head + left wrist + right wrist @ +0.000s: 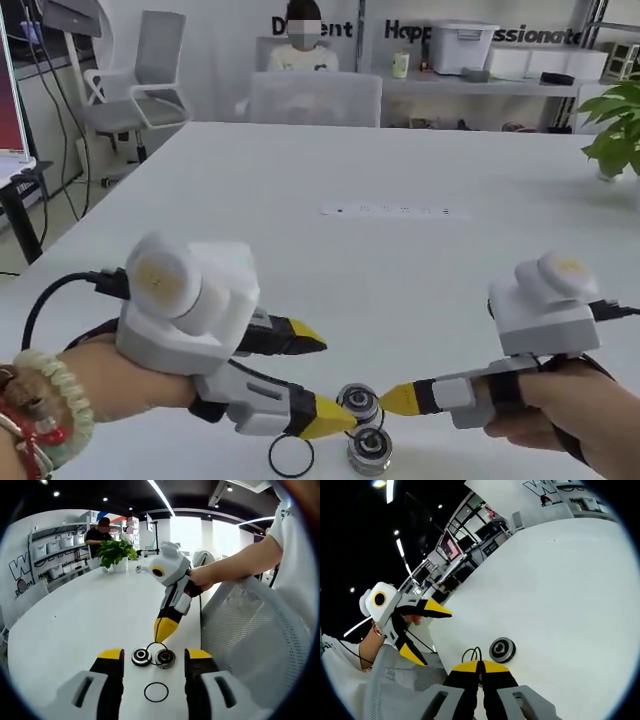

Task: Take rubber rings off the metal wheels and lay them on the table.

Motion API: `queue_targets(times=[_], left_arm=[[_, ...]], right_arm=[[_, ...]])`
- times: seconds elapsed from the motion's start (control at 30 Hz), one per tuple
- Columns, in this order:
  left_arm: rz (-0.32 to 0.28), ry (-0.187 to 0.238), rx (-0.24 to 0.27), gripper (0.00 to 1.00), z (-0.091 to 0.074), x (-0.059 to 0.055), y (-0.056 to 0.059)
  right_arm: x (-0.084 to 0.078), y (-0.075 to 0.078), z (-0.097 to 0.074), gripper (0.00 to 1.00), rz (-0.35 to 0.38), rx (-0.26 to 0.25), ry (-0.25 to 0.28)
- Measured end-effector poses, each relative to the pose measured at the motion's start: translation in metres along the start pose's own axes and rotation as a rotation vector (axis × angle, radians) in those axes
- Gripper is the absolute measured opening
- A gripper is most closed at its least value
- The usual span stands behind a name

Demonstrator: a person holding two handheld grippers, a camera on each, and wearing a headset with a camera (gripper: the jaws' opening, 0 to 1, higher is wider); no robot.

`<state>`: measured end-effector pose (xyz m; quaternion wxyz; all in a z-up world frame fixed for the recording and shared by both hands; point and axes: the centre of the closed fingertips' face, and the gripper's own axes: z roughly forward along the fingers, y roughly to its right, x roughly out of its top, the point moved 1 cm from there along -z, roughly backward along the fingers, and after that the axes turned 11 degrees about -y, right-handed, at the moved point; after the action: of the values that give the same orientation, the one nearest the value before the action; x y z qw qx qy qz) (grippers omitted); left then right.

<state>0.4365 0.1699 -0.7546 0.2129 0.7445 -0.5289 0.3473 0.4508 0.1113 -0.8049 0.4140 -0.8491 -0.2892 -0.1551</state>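
Two small metal wheels [358, 402] [368, 446] lie close together at the near edge of the white table [400, 260]. My right gripper [398, 400] is shut, pinching a thin black rubber ring [472, 654] that still loops around one wheel [165, 658]. The other wheel [141, 656] lies just beside it. My left gripper [318, 378] is open, its jaws on either side of the two wheels and touching nothing. A loose rubber ring [290, 456] lies flat on the table in front of the wheels, also seen as a ring [156, 691] between my left jaws.
A power strip [385, 210] lies flat in the middle of the table. A potted plant [615, 130] stands at the far right edge. A person sits behind the far end, by grey chairs [140, 70]. A mesh chair back [250, 630] is close beside me.
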Motion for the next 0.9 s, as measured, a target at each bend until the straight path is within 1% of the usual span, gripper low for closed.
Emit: queue_targets(times=[0.1,0.2,0.3,0.37,0.47,0.5,0.63,0.67,0.8,0.87,0.9], left_arm=[[0.0,-0.003,0.009,0.47,-0.006,-0.003,-0.001],[0.002,-0.007,0.034,0.49,-0.015,-0.008,-0.002],[-0.014,0.012,0.048,0.51,-0.022,-0.008,-0.001],[-0.018,0.014,0.061,0.52,-0.027,-0.01,-0.001],[-0.02,0.0,0.089,0.53,-0.034,-0.019,-0.002],[-0.024,-0.002,0.091,0.53,-0.035,-0.021,-0.002],[-0.057,0.005,0.112,0.53,-0.043,-0.03,-0.001],[-0.061,0.005,0.113,0.53,-0.044,-0.031,-0.001],[-0.088,0.007,0.128,0.53,-0.045,-0.041,0.003],[-0.109,0.002,0.136,0.53,-0.046,-0.048,0.005],[-0.125,0.006,0.142,0.53,-0.047,-0.05,0.005]], right_arm=[[0.001,-0.001,0.0,0.0,-0.002,0.002,0.002],[0.002,-0.002,0.0,0.0,0.0,0.006,0.006],[0.003,-0.003,0.0,0.0,0.003,0.012,0.008],[0.003,-0.003,-0.001,0.0,0.001,0.012,0.01],[0.004,-0.004,-0.001,0.0,0.004,0.017,0.016],[0.004,-0.004,-0.002,0.0,0.003,0.018,0.018],[0.005,-0.007,-0.002,0.0,0.0,0.024,0.021],[0.005,-0.007,-0.001,0.0,-0.002,0.025,0.02],[0.004,-0.009,0.0,0.0,-0.007,0.028,0.014],[0.004,-0.01,0.0,0.0,-0.009,0.029,0.014],[0.005,-0.01,0.0,0.0,-0.009,0.03,0.016]])
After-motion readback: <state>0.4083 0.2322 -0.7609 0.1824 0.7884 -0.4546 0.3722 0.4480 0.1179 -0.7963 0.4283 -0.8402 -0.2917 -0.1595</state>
